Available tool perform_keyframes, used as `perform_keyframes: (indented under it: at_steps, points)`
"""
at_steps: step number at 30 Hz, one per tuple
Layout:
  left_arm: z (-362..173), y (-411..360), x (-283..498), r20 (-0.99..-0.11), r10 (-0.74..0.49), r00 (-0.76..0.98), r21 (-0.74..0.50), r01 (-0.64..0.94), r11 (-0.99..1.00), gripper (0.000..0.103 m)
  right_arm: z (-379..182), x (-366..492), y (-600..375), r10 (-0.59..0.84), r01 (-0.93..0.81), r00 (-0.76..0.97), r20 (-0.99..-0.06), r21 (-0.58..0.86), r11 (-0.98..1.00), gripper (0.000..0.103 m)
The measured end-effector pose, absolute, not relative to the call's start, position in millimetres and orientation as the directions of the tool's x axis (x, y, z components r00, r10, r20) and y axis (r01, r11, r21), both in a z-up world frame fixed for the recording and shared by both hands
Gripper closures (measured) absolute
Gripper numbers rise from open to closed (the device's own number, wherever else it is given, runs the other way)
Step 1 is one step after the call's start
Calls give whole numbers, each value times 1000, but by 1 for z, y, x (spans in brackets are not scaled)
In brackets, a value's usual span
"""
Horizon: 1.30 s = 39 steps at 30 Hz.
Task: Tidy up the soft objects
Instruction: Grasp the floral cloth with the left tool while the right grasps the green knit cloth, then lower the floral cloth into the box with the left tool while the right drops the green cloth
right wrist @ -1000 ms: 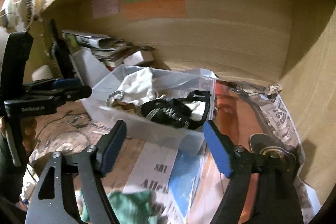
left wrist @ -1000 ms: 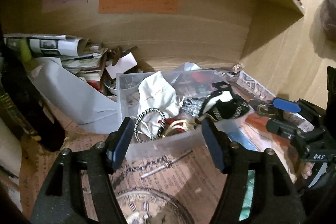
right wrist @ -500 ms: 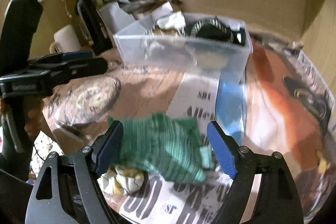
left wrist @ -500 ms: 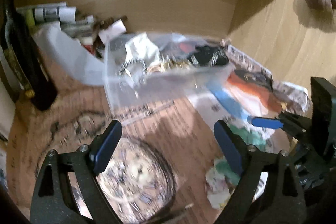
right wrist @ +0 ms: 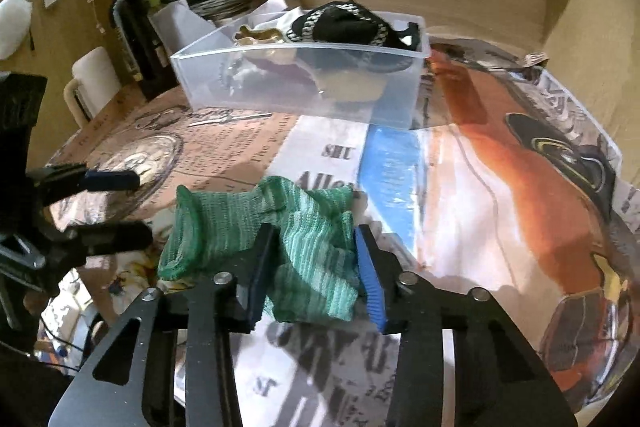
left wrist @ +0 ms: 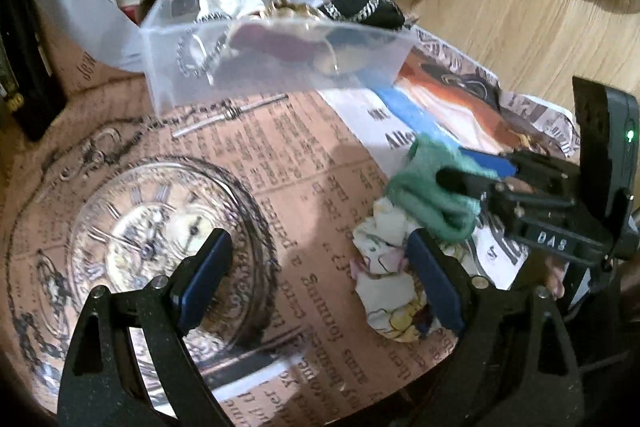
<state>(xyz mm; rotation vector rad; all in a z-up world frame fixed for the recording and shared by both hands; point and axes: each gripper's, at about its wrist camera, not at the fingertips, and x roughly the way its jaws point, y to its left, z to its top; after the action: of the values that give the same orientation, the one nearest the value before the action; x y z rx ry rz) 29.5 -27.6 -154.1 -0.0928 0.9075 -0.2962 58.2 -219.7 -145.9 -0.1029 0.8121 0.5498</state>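
- Right gripper (right wrist: 316, 267): closed on green knitted sock (right wrist: 264, 227) (bunched between the pads), over newspaper-covered shelf (right wrist: 460, 211).
- Left gripper (left wrist: 316, 283): wide open, holding nothing, beside floral cloth (left wrist: 384, 267).
- Behind: clear plastic box (right wrist: 304, 83) with black sock (right wrist: 344, 25) inside.

The right gripper (right wrist: 316, 275) is clamped on cloth; the left gripper (left wrist: 316, 279) gapes wide.
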Motion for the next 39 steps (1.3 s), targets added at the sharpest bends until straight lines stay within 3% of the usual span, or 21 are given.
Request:
perform_keyframes:
  at_steps: [2, 7, 9, 12, 15, 31, 39]
  points:
    - [-156, -33, 28, -760, -273, 590, -174, 220, 960, 14, -146, 59, -223, 422, -488, 569, -706, 122, 864, 71]
    - [-158, -45, 30, -753, -244, 611, -112, 246, 963, 39, -143, 59, -229, 409, -461, 597, -690, 123, 879, 77]
    - [-158, -52, 30, -750, -233, 619, -82, 262, 962, 59, -141, 60, -231, 408, -454, 612, -677, 122, 883, 78]
    - [-156, -54, 34, -750, -245, 615, -84, 279, 957, 83, -134, 60, -234, 414, -447, 629, -658, 130, 885, 79]
    - [-152, -52, 39, -747, -249, 617, -93, 274, 957, 90, -124, 59, -237, 423, -453, 647, -634, 127, 883, 79]
    - [-70, -19, 66, -558, -218, 800, -105, 193, 976, 91, -58, 84, -236, 496, -488, 747, -442, 142, 861, 79]
    - [-39, -1, 98, -496, -191, 847, -116, 154, 981, 91, -34, 116, -224, 507, -499, 767, -393, 133, 857, 79]
